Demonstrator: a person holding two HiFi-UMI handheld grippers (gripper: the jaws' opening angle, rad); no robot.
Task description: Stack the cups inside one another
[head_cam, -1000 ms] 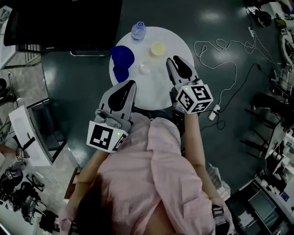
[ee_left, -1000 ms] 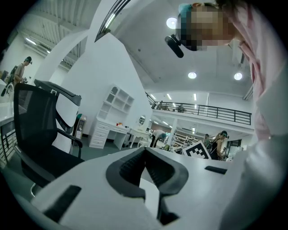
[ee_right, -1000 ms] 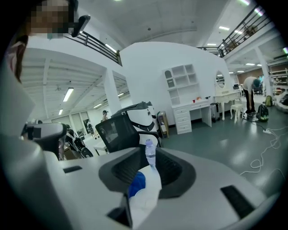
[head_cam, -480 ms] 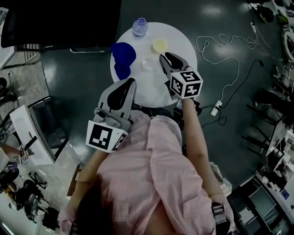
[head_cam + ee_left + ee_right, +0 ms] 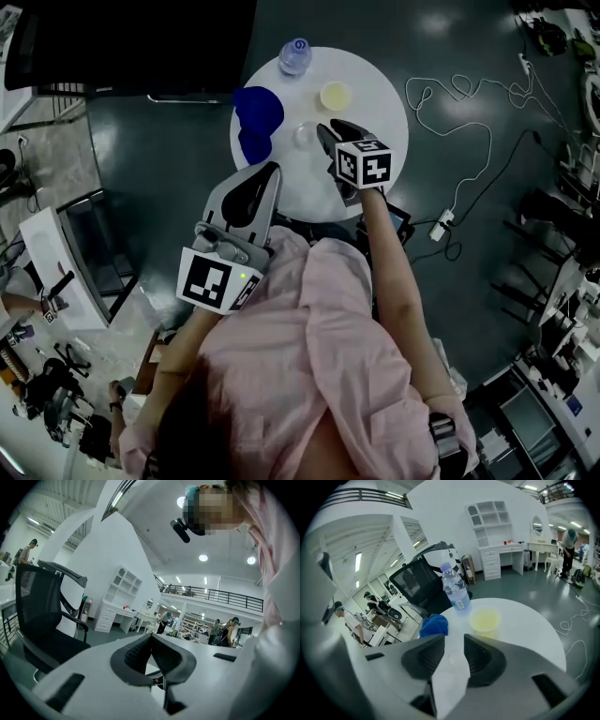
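Round white table [image 5: 375,103] — right gripper [image 5: 324,129] reaches out, jaws parted; left gripper [image 5: 271,170] held back, clenched.

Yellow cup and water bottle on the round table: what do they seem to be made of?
Yellow cup: probably thin translucent plastic, since its pale wall lets light through. Water bottle: clear glossy plastic, see-through, with a label band.

Clear cup [image 5: 302,134] faint, outline barely traceable; touching right gripper [image 5: 323,129] tip or apart, cannot tell. Blue thing [image 5: 255,117]: cup or cloth, cannot tell. Bench [image 5: 375,94] near edge hidden behind right gripper.
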